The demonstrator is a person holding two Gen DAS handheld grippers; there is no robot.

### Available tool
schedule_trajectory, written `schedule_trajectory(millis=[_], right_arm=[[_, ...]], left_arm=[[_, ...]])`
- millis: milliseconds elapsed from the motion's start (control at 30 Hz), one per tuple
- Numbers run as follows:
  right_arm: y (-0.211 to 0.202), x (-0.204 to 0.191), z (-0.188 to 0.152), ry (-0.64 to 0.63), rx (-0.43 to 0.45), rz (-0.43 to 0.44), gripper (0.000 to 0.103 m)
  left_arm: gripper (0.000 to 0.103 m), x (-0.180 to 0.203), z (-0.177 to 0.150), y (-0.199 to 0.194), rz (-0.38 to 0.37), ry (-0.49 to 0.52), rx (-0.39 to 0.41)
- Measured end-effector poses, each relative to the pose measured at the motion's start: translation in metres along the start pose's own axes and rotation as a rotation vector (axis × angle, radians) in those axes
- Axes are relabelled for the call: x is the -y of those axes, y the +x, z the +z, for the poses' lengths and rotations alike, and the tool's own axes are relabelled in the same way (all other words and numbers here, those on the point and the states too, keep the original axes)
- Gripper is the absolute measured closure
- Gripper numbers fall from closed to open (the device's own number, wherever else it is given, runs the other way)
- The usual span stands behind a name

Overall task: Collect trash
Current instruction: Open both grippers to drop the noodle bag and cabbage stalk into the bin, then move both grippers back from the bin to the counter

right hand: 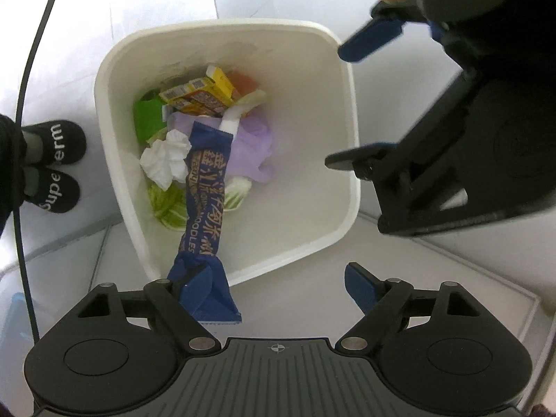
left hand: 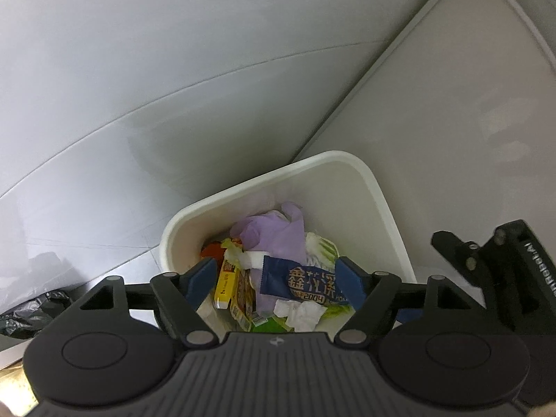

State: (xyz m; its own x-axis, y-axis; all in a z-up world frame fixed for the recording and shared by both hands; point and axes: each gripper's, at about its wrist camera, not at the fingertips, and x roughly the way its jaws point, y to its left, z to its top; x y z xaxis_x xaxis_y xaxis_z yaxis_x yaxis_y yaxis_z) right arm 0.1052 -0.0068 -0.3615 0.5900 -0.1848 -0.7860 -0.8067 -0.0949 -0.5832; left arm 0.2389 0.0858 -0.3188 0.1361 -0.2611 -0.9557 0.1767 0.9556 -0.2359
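Looked smooth, glossy white plastic: bin [right hand: 347, 111]. Shiny blue foil: noodle wrapper [right hand: 205, 194]. Crumpled matt paper: tissue [right hand: 165, 160]. Thin lilac rubber: glove [left hand: 271, 232]. Printed yellow card: boxes [right hand: 205, 95].

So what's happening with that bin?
A person is tidying up trash with a gripper in each hand. Both the left gripper and the right gripper are open over the white bin. A long blue noodle wrapper is dropping in, its tail against a right finger, onto tissue and boxes.
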Motion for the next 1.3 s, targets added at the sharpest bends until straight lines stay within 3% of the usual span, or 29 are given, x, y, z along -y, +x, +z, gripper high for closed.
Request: schedule_trajectory(millis=[267,700,1300], right_arm=[[-0.022,0.008,0.0,0.043,0.027,-0.033,0.017],[-0.066,0.007,-0.001,0.138,0.063,-0.016,0.017],[-0.129,0.024,-0.03,0.376,0.175,-0.006,0.017]], left_arm=[[0.026,-0.007,-0.007,-0.016,0.009,-0.022,0.044],[0.022,-0.025,-0.03,-0.04,0.01,-0.08,0.089],[0.012,-0.022,-0.055,-0.076,-0.048,-0.163,0.19]])
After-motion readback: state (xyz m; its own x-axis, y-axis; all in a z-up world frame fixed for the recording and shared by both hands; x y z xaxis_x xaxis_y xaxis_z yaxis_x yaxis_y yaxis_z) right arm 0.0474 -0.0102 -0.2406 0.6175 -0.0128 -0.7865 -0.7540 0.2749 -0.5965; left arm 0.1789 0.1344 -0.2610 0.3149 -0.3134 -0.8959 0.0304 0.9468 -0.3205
